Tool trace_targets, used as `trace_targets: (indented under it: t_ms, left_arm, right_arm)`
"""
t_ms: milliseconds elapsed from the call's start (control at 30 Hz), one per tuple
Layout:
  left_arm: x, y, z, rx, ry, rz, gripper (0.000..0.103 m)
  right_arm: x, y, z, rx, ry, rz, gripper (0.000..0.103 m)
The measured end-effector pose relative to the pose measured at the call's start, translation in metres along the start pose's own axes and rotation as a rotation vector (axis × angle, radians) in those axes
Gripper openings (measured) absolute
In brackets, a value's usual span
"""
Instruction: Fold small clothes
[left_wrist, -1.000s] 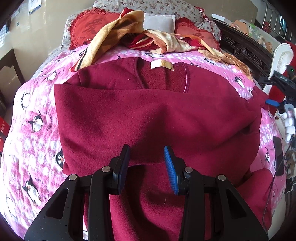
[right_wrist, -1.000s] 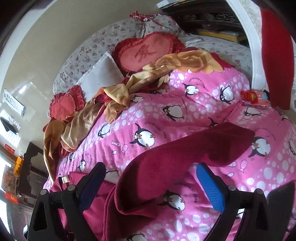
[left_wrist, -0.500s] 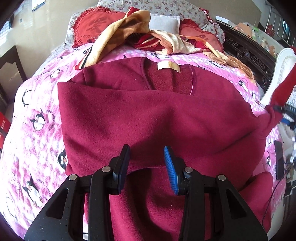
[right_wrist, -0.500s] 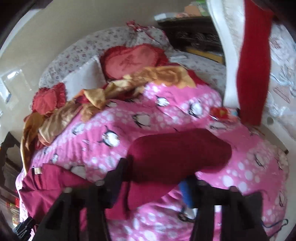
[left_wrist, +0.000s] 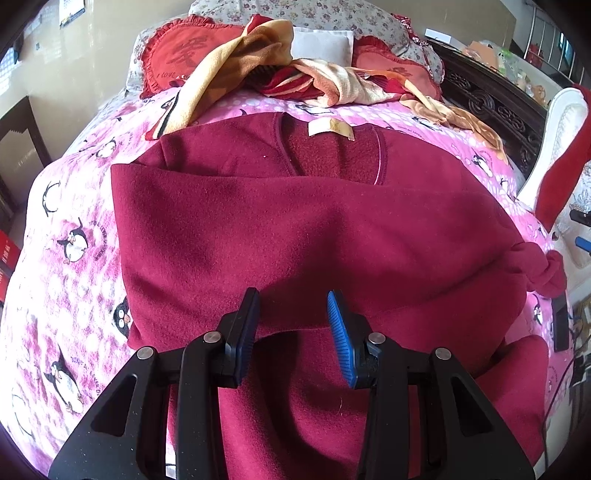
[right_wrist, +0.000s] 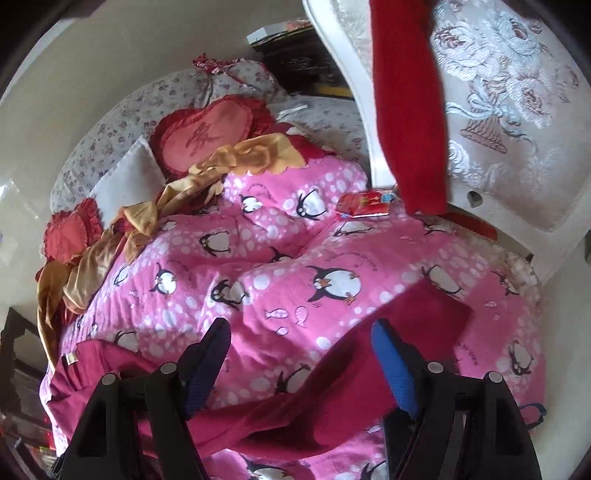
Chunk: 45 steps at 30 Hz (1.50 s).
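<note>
Maroon sleeve (right_wrist: 424, 317) now flat; right tongs (right_wrist: 301, 363) narrowed, gaping empty (left tongs (left_wrist: 291, 334) unchanged, half-open).

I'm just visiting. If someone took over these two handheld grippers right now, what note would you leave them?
Left gripper: fingers apart, empty, over the front of the maroon sweater.
Right gripper: fingers just closed partway, not pinching; the sleeve lies beneath them, stretched out on the penguin quilt.
Done: one layer folded across the body below the collar.
To do: fold that sleeve in, then finish folding.
</note>
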<state>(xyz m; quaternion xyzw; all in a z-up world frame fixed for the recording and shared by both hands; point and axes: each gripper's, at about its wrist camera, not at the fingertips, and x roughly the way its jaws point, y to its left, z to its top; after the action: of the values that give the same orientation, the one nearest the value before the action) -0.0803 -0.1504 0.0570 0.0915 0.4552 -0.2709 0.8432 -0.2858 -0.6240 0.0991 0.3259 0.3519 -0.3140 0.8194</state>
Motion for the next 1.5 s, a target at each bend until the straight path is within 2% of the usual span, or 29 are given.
trace_targets:
  t_ms: [67, 133, 200, 267, 333, 467, 500, 533, 567, 633, 767, 933, 1000, 1133, 1233, 1300, 1367, 1400, 1467, 1500]
  left_arm:
    - [-0.002, 0.0, -0.001, 0.011, -0.002, 0.001, 0.037]
    - [-0.002, 0.0, -0.001, 0.02, -0.002, 0.009, 0.037]
    - [0.0, 0.002, -0.002, 0.014, 0.001, 0.011, 0.037]
    - [0.003, 0.003, -0.001, 0.0, 0.008, 0.012, 0.037]
    - [0.003, 0.002, -0.001, -0.005, 0.01, 0.013, 0.037]
    - [-0.002, -0.001, -0.003, 0.021, -0.003, 0.009, 0.037]
    - [-0.003, -0.001, -0.003, 0.023, -0.005, 0.014, 0.037]
    - [-0.003, 0.001, -0.003, 0.02, -0.006, 0.017, 0.037]
    - [-0.003, 0.003, -0.002, 0.01, -0.004, 0.018, 0.037]
    - [-0.005, 0.009, -0.001, -0.014, -0.003, 0.014, 0.037]
    - [-0.014, 0.023, 0.004, -0.049, -0.034, 0.027, 0.037]
    - [-0.03, 0.05, 0.016, -0.134, -0.084, 0.04, 0.037]
    - [-0.036, 0.06, 0.02, -0.155, -0.103, 0.047, 0.037]
    - [-0.048, 0.079, 0.025, -0.196, -0.131, 0.06, 0.037]
    - [-0.052, 0.089, 0.026, -0.21, -0.137, 0.069, 0.037]
    - [-0.054, 0.093, 0.024, -0.209, -0.137, 0.074, 0.037]
    - [-0.055, 0.096, 0.019, -0.194, -0.135, 0.078, 0.037]
    - [-0.055, 0.097, 0.017, -0.187, -0.133, 0.084, 0.037]
    - [-0.052, 0.101, 0.012, -0.186, -0.125, 0.093, 0.037]
    - [-0.049, 0.103, 0.011, -0.191, -0.117, 0.089, 0.037]
  right_arm:
    - [0.005, 0.004, -0.002, 0.003, 0.013, 0.007, 0.076]
    - [0.009, 0.001, -0.003, -0.004, 0.008, -0.044, 0.076]
    - [0.013, -0.012, -0.005, 0.026, 0.018, -0.052, 0.076]
    - [0.023, -0.022, -0.009, 0.069, 0.063, -0.025, 0.076]
    - [0.043, -0.025, -0.017, 0.091, 0.146, 0.032, 0.076]
    - [0.074, -0.032, -0.029, 0.126, 0.223, -0.008, 0.073]
    - [0.08, -0.036, -0.032, 0.141, 0.23, -0.004, 0.066]
    - [0.085, -0.039, -0.035, 0.145, 0.232, 0.005, 0.055]
    - [0.087, -0.039, -0.036, 0.137, 0.23, 0.003, 0.048]
    - [0.084, -0.038, -0.037, 0.098, 0.196, -0.024, 0.018]
    - [0.051, -0.031, -0.025, 0.094, 0.093, 0.058, 0.01]
    - [-0.003, 0.025, -0.001, -0.027, -0.045, 0.221, 0.009]
    - [-0.021, 0.061, 0.005, -0.084, -0.07, 0.355, 0.009]
    - [-0.041, 0.147, -0.003, -0.251, -0.079, 0.54, 0.009]
    - [-0.042, 0.22, -0.021, -0.384, -0.049, 0.647, 0.009]
    - [-0.039, 0.254, -0.039, -0.46, -0.028, 0.66, 0.009]
    - [-0.033, 0.27, -0.051, -0.519, -0.06, 0.591, 0.009]
    - [-0.027, 0.27, -0.052, -0.516, -0.066, 0.567, 0.012]
    - [-0.007, 0.254, -0.044, -0.465, -0.039, 0.508, 0.045]
    - [0.005, 0.24, -0.039, -0.438, -0.042, 0.436, 0.066]
